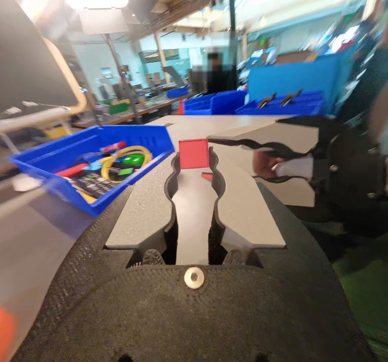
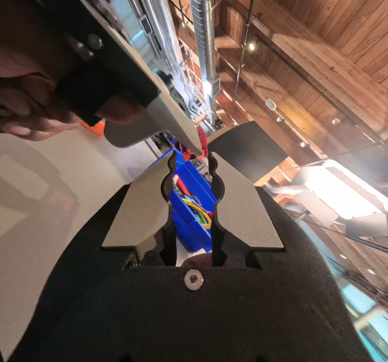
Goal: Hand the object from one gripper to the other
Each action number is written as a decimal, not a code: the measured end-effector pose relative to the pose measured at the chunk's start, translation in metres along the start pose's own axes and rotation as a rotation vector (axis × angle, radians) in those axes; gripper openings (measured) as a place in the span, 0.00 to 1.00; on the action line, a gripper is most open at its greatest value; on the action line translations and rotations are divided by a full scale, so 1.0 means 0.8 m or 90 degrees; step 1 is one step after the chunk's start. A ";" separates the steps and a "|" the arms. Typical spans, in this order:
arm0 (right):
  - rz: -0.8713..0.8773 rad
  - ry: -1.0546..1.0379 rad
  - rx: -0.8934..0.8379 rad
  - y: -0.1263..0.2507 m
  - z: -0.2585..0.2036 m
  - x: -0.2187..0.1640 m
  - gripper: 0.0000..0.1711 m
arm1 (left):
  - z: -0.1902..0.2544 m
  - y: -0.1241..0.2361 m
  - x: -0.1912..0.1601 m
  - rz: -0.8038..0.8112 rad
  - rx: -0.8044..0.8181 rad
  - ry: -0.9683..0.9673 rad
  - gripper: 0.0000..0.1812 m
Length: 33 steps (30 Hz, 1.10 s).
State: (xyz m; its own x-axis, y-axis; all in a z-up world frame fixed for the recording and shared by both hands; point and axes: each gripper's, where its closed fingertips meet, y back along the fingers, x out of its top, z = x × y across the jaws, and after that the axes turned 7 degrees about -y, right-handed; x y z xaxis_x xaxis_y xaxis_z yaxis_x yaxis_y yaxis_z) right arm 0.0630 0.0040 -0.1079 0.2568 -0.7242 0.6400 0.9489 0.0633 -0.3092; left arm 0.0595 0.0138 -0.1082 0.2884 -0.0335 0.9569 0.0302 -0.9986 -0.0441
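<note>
A busy workshop with wooden ceiling beams and rows of blue bins lies behind a pale grey tabletop (image 1: 210,121). The flat red square plastic tile (image 1: 193,154) is held in the air above it, pinched by its edges between the tips of the left claw (image 1: 193,159), whose jaws are narrowed onto it. The right claw (image 2: 192,159) comes in from the side, parted about as wide as the tile, with nothing in its grip; its upper tip sits just at the tile's top corner. In the right wrist view only a sliver of the tile shows past the left claw's finger.

The hold looks shallow, so a nudge from the incoming tip could twist the tile loose, and letting go before the right claw bites would likely drop it.

An open blue plastic bin (image 1: 134,135) on the tabletop holds a yellow coiled cable (image 1: 126,159), a green rounded piece (image 1: 133,159), red sticks and a dark keypad device.
</note>
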 end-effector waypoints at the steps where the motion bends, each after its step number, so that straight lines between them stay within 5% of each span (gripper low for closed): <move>1: 0.016 -0.020 0.014 0.002 0.000 0.004 0.19 | 0.000 0.002 0.004 0.026 -0.034 0.059 0.15; 9: 0.049 -0.138 0.014 0.005 0.019 0.012 0.23 | -0.035 0.027 0.043 0.299 -0.169 0.515 0.15; 14: 0.048 -0.116 0.026 0.004 0.008 0.016 0.25 | -0.001 0.004 0.035 0.311 -0.216 0.623 0.15; 27: 0.067 -0.134 -0.007 0.009 0.024 0.019 0.18 | 0.047 -0.012 0.035 0.213 -0.268 0.548 0.14; 33: 0.013 -0.109 -0.032 0.002 0.028 0.001 0.16 | 0.018 -0.009 0.019 0.091 -0.100 0.254 0.27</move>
State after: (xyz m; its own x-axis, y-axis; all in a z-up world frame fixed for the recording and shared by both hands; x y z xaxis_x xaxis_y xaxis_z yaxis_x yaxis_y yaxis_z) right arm 0.0688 0.0187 -0.0924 0.3070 -0.5955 0.7424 0.9339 0.0383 -0.3555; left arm 0.0777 0.0209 -0.0978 -0.1129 -0.1547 0.9815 -0.1372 -0.9759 -0.1696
